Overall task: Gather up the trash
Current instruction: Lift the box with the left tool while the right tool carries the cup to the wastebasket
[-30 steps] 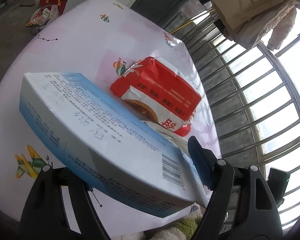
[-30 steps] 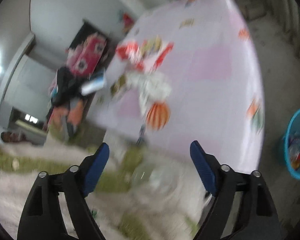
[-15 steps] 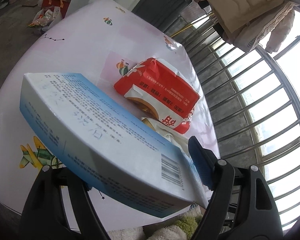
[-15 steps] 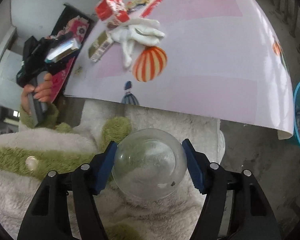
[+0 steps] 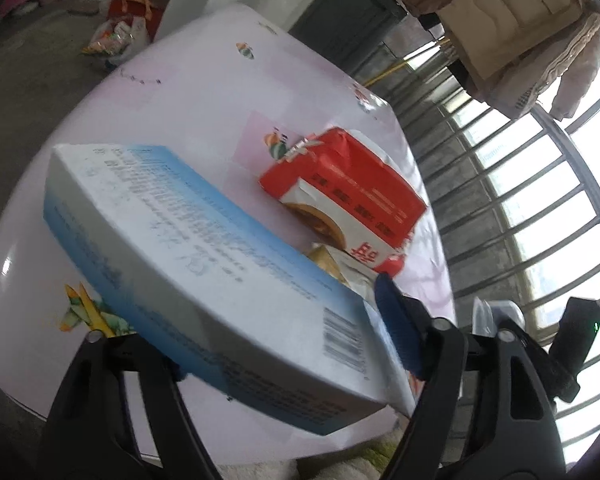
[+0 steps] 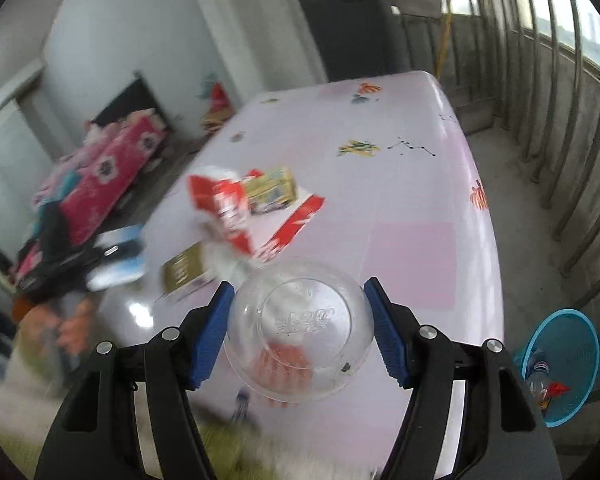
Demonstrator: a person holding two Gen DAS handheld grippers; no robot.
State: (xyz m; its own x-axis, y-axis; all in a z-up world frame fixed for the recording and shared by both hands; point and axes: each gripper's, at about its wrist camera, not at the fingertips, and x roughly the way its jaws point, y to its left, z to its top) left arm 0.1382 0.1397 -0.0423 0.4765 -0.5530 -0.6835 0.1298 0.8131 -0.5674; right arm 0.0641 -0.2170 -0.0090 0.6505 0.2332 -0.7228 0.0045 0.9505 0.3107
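My left gripper (image 5: 280, 320) holds a long blue and white box (image 5: 204, 248) slantwise above the pink table (image 5: 204, 92). Its jaws are closing, the right pad lies against the box's edge and the left finger is hidden behind the box. Just beyond the box a red packet (image 5: 352, 184) lies on the table. My right gripper (image 6: 298, 286) is shut on a clear plastic bowl (image 6: 300, 328), one blue pad on each side, over the table's near edge. More trash lies on the table: a red packet (image 6: 220, 200), a yellow-green carton (image 6: 272, 188), a gold box (image 6: 184, 268).
A blue basket (image 6: 560, 360) with some trash in it stands on the floor to the right of the table (image 6: 400, 184). Window bars (image 5: 520, 208) run along that side. Bags and pink bedding (image 6: 108, 176) lie beyond the table on the left.
My right gripper shut on the clear bowl down by the fuzzy blanket, then swung up with it to face the table. The left gripper kept the box and barely shifted.
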